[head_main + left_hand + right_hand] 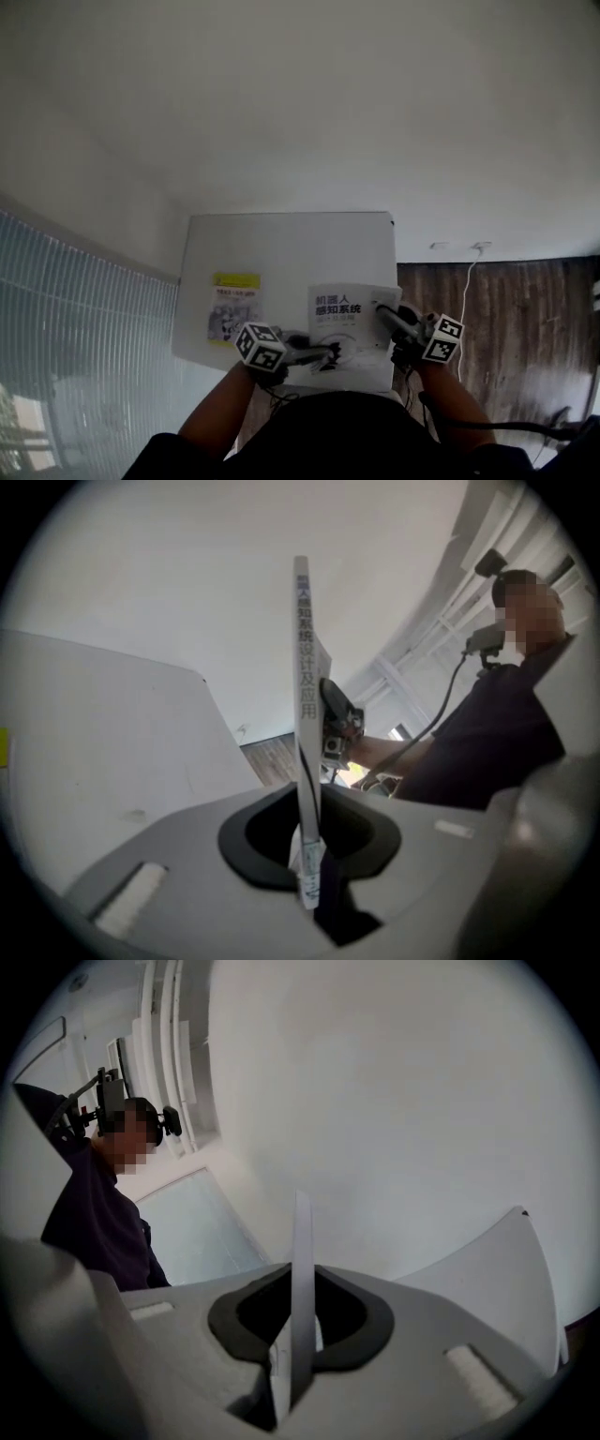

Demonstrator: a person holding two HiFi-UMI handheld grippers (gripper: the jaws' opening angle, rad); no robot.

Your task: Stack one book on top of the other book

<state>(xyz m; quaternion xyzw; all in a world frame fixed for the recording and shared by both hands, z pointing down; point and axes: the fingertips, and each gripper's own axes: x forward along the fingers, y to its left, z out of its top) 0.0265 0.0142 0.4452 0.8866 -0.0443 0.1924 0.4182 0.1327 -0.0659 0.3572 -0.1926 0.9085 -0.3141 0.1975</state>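
Left gripper (330, 353) clamps the white book (342, 314) at 6 o'clock, right gripper (382, 312) at 3 o'clock. Yellow book (233, 307) at 9 o'clock, print illegible.

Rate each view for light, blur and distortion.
Head view: dim, flat light, slightly soft, though the white table and the print on the held book stand out. Left gripper view: heavy fisheye, black corners, book spine sharp, foreground blurred. Right gripper view: same fisheye, book edge pale against a washed-out wall.
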